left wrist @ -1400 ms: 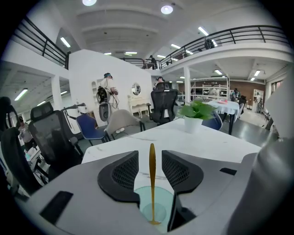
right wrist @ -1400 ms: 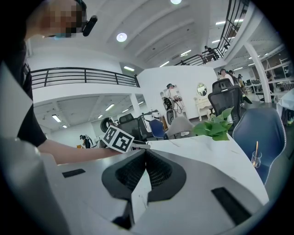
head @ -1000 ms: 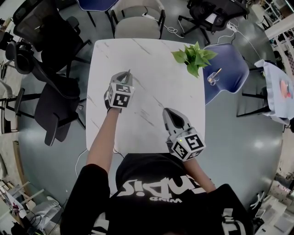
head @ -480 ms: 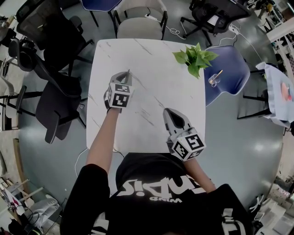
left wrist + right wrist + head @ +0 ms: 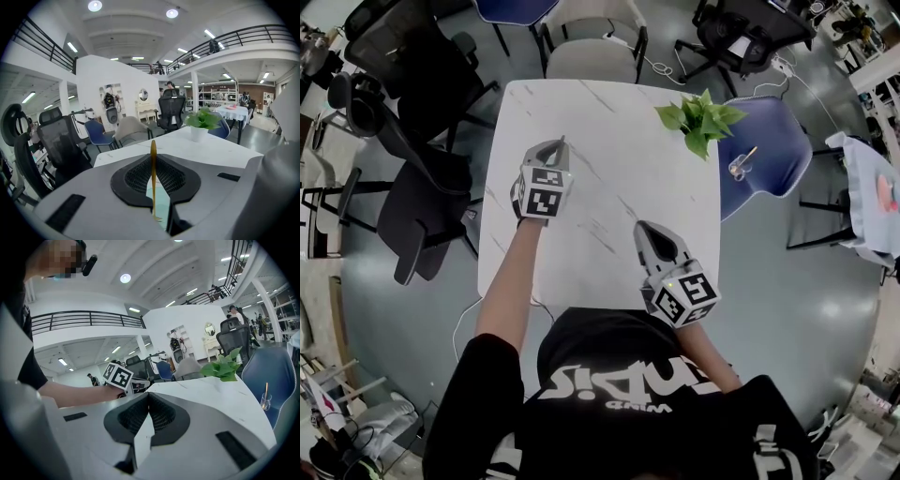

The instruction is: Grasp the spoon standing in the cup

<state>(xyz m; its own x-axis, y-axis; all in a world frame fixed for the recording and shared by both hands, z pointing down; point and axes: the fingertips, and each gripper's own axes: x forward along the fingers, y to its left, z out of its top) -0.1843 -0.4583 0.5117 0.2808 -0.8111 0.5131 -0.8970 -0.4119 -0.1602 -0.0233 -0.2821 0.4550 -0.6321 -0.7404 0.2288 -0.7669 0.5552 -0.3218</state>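
A thin brown spoon (image 5: 153, 173) stands upright between the black pads of my left gripper (image 5: 153, 161), which is shut on its handle; the jaws have just been closing on it. The spoon's top pokes out above the pads. Under the jaws I see a pale green patch (image 5: 158, 199); whether it is the cup I cannot tell. In the head view my left gripper (image 5: 554, 150) hovers over the left half of the white marble table (image 5: 619, 122), and it hides the cup. My right gripper (image 5: 650, 232) is shut and empty near the table's front right edge.
A potted green plant (image 5: 698, 120) stands at the table's far right corner. A small glass with a stick in it (image 5: 737, 163) rests on the blue chair (image 5: 769, 150) to the right. Black office chairs (image 5: 412, 202) stand to the left, and a beige chair (image 5: 591, 52) stands beyond the table.
My left gripper has risen a little with the spoon in it. The right gripper has kept still.
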